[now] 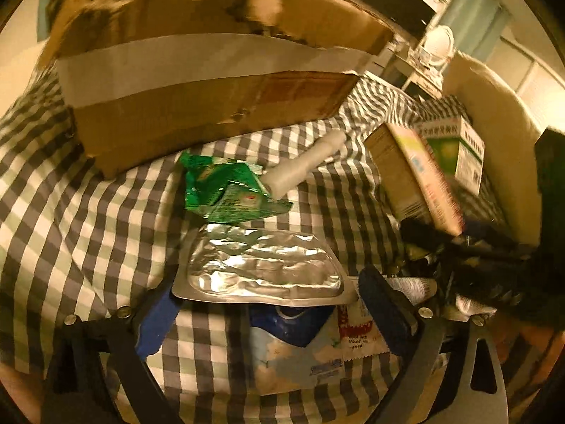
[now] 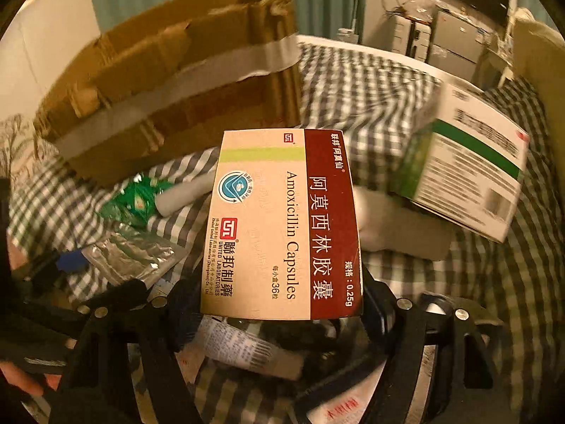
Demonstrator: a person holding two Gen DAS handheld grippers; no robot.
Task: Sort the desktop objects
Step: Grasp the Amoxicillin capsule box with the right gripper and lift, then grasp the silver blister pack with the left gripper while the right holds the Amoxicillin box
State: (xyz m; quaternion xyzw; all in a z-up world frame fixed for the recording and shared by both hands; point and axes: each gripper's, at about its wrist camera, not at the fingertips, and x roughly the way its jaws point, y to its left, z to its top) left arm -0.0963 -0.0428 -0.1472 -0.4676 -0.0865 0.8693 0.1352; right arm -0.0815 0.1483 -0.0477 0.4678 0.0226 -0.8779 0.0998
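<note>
Amoxicillin box (image 2: 282, 226) clamped upright in right tool (image 2: 282, 312)

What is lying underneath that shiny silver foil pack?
The silver foil pack covers the top of a blue-and-white packet, beside a red-and-white sachet. All lie on the checked cloth. What else it covers is hidden.

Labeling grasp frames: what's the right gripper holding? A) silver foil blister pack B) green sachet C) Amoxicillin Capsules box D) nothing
C: the Amoxicillin Capsules box sits clamped in the right gripper, lifted above the checked cloth; the foil blister pack lies by the left gripper.
</note>
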